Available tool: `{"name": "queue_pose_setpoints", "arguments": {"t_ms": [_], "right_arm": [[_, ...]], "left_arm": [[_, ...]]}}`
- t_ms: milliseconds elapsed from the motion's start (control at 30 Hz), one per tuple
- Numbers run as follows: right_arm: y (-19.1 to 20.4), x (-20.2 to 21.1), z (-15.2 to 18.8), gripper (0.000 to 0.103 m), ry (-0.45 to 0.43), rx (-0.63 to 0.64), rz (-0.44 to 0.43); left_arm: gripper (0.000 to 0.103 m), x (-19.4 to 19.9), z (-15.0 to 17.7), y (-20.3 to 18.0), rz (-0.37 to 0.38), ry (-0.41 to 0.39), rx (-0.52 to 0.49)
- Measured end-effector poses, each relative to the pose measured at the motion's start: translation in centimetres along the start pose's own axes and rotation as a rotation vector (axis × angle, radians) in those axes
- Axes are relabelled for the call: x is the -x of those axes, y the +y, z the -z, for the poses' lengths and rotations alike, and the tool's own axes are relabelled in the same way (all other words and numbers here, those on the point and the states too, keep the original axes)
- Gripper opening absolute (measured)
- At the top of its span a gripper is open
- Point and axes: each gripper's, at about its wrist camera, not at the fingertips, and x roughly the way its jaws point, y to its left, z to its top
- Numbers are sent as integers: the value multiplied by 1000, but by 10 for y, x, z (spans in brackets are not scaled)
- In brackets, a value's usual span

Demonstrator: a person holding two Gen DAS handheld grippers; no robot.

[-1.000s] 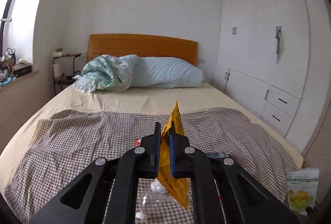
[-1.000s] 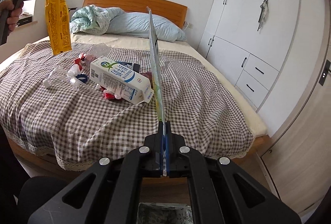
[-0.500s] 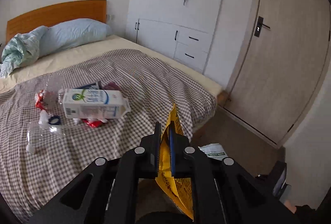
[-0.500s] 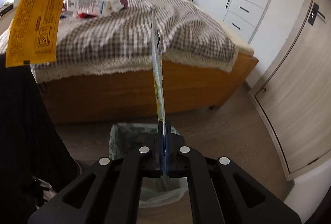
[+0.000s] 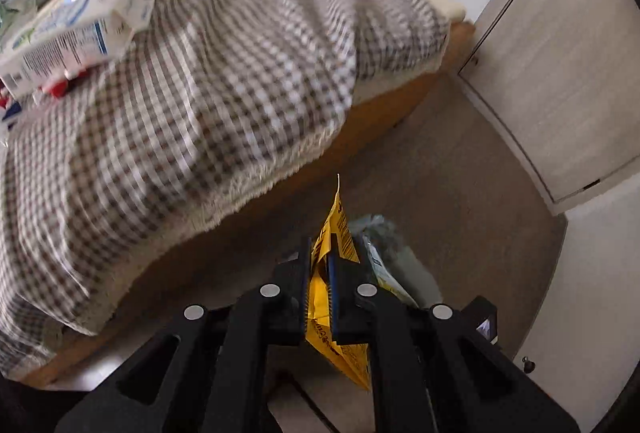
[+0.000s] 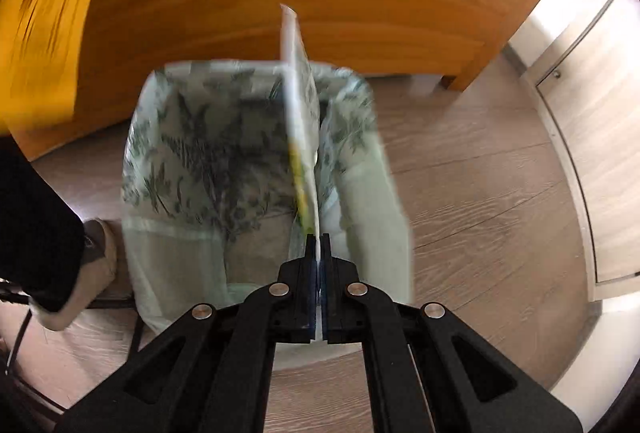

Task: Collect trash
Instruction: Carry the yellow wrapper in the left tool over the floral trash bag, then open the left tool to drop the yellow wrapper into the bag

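- The right gripper (image 6: 318,245) is clamped tight on the edge of a flat white-and-green pouch (image 6: 302,105), which stands edge-on directly over the mouth of the lined waste bin (image 6: 192,153)
- The left gripper (image 5: 320,265) is pinched shut on a crumpled yellow wrapper (image 5: 334,245), hanging above the floor beside the bin (image 5: 384,233); in the right wrist view the same wrapper (image 6: 48,13) shows blurred at the upper left, off to the side of the bin rather than over it
- Step in hand, as I judge it: the drop-off, with both pieces carried to the bin and neither let go yet
- The next move calls for the right jaws to part so the pouch falls inside the liner, and for the left hand to come across over the opening before it releases
- More trash waits on the checked blanket (image 5: 200,93) of the bed: a milk carton (image 5: 72,37) and small red scraps beside it, so the task looks far from finished
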Motion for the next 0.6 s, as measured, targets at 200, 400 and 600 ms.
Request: {"name": "queue_pose_setpoints", "arguments": {"t_ms": [200, 400, 600], "right_arm": [[-21, 4, 5, 21, -31, -96, 15], [-42, 27, 10, 21, -110, -255, -24], [-46, 47, 15, 21, -158, -298, -29]], "left_arm": [[5, -71, 15, -5, -33, 228, 31], [5, -122, 26, -25, -140, 358, -41], [5, -172, 32, -45, -188, 455, -31]]}}
